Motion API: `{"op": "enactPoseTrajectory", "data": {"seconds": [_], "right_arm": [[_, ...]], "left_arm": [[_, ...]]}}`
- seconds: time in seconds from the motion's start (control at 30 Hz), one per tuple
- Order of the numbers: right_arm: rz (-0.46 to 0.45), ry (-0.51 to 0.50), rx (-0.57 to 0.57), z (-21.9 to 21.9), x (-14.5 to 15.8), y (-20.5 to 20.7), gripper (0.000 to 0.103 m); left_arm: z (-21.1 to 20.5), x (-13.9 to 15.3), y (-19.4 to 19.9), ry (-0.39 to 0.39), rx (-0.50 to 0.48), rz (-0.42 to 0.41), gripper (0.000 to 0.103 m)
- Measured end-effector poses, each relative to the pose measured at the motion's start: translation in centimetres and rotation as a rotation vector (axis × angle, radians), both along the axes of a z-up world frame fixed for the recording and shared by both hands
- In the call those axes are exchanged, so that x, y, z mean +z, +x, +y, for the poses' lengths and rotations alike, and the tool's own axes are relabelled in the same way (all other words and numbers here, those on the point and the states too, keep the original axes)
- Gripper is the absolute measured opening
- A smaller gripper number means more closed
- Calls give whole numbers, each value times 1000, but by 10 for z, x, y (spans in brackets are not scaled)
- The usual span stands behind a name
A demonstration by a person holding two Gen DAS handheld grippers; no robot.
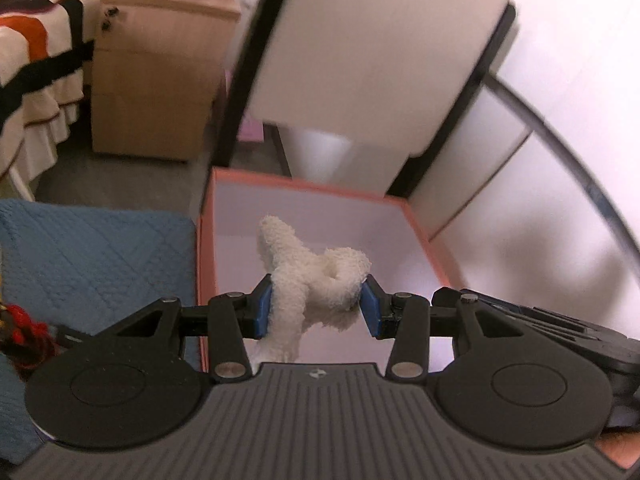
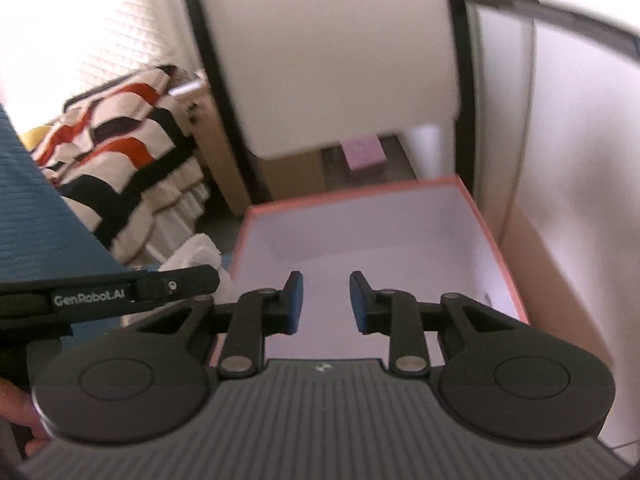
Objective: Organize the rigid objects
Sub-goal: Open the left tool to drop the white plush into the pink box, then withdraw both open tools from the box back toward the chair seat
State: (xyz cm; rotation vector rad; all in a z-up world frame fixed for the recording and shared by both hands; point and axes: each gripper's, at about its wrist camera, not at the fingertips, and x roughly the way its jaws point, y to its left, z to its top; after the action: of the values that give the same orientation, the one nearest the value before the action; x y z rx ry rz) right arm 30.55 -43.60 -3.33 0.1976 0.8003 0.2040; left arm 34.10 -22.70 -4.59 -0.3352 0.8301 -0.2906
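At twelve o'clock from your left tool (image 1: 316, 304) stands the salmon-rimmed box (image 1: 206, 240), open-topped with a pale, bare inside, and the blue quilted mat (image 1: 96, 256) lies at its nine o'clock side. Your left tool is clenched on the fuzzy white knotted toy (image 1: 308, 280), a looped, nubbly cream piece held above the box floor. Your right tool (image 2: 326, 302) hangs over the same box with its blue pads (image 2: 296, 300) apart, released and gripping nothing.

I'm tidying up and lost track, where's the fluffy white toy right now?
In the left wrist view, the white toy is clamped in the left gripper, held over the open pink box.
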Motion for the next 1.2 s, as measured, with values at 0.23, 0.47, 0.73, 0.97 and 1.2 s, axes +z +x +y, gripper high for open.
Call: {"op": "enactPoseTrajectory", "data": {"seconds": [0.23, 0.47, 0.73, 0.97, 1.2], "right_arm": [[124, -3, -35, -17, -49, 3, 29], [190, -1, -40, -17, -76, 2, 30], [167, 13, -40, -16, -64, 0, 30], [76, 13, -36, -5, -22, -10, 31], [-23, 18, -12, 18, 25, -36, 31]], "left_arm": [[-27, -50, 15, 10, -37, 108, 51], [-35, -73, 20, 14, -53, 165, 55], [-18, -57, 14, -14, -39, 150, 72], [6, -9, -11, 10, -7, 40, 72], [38, 42, -54, 39, 20, -81, 72]]}}
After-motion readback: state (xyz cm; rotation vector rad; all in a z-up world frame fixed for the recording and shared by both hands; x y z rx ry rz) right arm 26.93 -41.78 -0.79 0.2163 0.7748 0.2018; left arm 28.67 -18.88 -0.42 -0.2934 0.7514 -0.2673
